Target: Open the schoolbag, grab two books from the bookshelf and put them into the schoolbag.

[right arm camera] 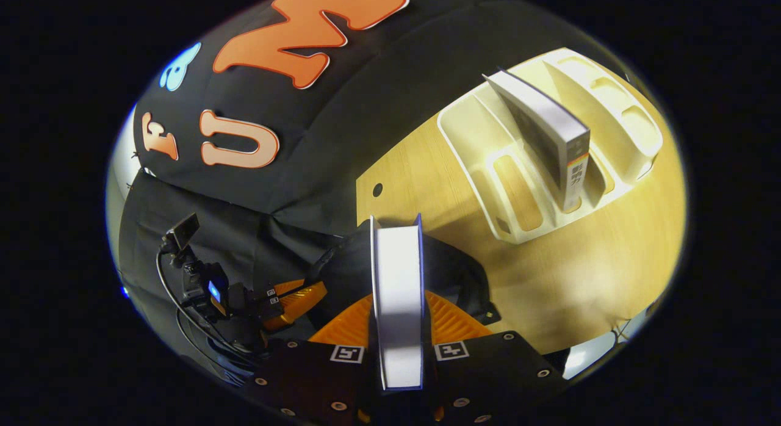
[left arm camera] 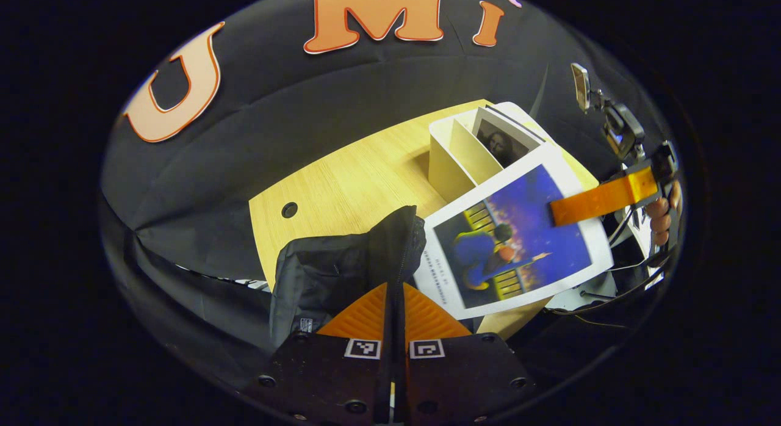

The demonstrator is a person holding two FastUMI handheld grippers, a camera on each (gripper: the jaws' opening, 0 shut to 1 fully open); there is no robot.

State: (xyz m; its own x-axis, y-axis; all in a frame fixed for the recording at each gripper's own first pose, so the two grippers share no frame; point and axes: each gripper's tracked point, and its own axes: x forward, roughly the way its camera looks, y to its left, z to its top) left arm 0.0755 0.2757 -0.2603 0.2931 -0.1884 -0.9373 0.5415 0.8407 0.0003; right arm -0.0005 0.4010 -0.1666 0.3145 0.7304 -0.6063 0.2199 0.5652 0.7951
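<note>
We work at a pale wooden table (left arm camera: 341, 188) set against the booth's black cloth wall. A round cable hole (left arm camera: 289, 209) sits in the tabletop, on the far side of the schoolbag.

The schoolbag (left arm camera: 341, 261) is black and lies on the table near the table's front edge. In the left gripper view, the left gripper (left arm camera: 393, 319) has its fingers drawn together on a raised fold of the bag's fabric along the zipper, the cloth standing up between them. In the right gripper view we see the same gripper (right arm camera: 293, 301) just beside the schoolbag, at its left edge.

The right gripper (right arm camera: 396, 328) is clamped on a book (right arm camera: 398, 292), both fingers pressing its covers, with the white page edge facing the camera. In the left gripper view this book (left arm camera: 518, 240) shows its cover, a blue picture within a white border, and hangs tilted just beside the schoolbag, between the bag and the bookshelf. The far finger (left arm camera: 601, 200) of the right gripper lies across the cover, and a hand (left arm camera: 662, 215) grips the handle behind it.

The cream bookshelf (right arm camera: 488, 157) stands beyond the schoolbag on the table. A second book (right arm camera: 549, 139) stands upright in one of its middle slots, leaning slightly, its spine facing us.
</note>
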